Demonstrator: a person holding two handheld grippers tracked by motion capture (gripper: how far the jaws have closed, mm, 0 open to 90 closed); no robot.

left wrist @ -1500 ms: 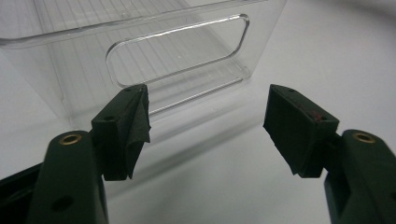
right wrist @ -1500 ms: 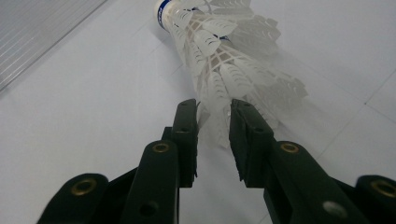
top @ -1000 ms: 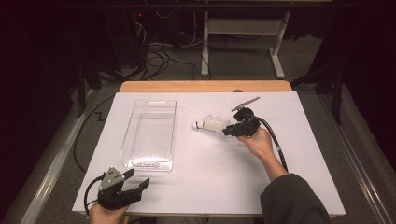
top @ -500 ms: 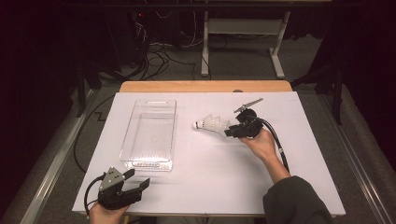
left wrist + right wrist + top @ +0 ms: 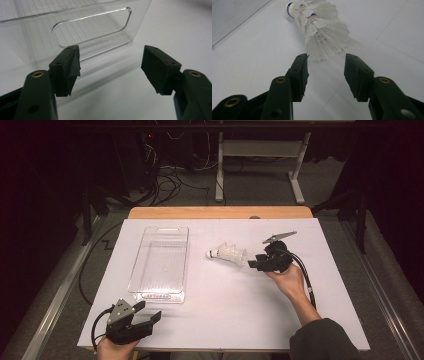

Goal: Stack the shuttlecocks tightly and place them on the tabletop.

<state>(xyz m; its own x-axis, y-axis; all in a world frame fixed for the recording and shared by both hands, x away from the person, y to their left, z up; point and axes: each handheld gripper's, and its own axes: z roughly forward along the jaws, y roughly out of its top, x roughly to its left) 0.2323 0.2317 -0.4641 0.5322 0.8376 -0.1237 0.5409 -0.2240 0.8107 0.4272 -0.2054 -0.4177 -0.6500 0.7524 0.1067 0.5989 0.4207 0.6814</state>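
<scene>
Right gripper (image 5: pixel 325 72) behind sideways shuttlecock (image 5: pixel 319 27)

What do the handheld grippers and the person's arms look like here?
Both the left gripper and right gripper are black, two-jawed, with brass-coloured rivets and flat padded jaw faces. Each carries a grey three-cornered plate and trails a black cable. The person's right arm wears a dark grey sleeve.

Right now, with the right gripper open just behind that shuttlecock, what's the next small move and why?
Probably ease the right gripper forward a little, then close. Its jaws stand open just short of the shuttlecock, which lies on its side on the table with the feather skirt toward them; nothing is gripped yet.
</scene>
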